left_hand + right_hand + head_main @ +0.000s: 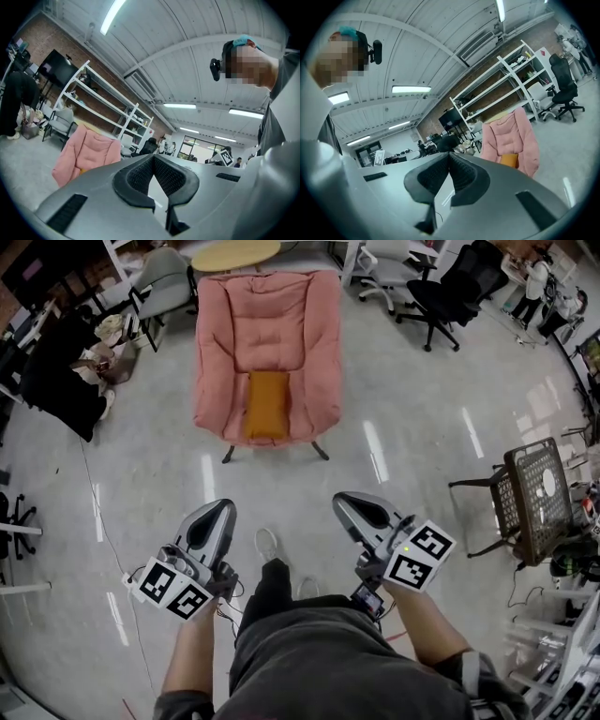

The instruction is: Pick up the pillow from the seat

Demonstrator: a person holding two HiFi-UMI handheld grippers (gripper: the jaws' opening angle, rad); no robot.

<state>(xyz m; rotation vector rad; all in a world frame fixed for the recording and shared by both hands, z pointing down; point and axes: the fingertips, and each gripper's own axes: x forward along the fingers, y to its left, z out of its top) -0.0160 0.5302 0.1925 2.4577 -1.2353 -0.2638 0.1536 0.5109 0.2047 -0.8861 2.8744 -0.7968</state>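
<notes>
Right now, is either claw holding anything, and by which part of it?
Nothing is held. The left claw and the right claw are both shut and empty. The orange pillow lies on the pink chair, well away from both.

Bright strip lights (411, 89), floor (375, 451) glare, fisheye edges

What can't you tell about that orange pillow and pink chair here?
Head view: the pink chair's rear legs, hidden under its seat.
Right gripper view: the pillow's lower edge, behind the right tool.
Left gripper view: nearly all the pillow, behind the left tool.
</notes>
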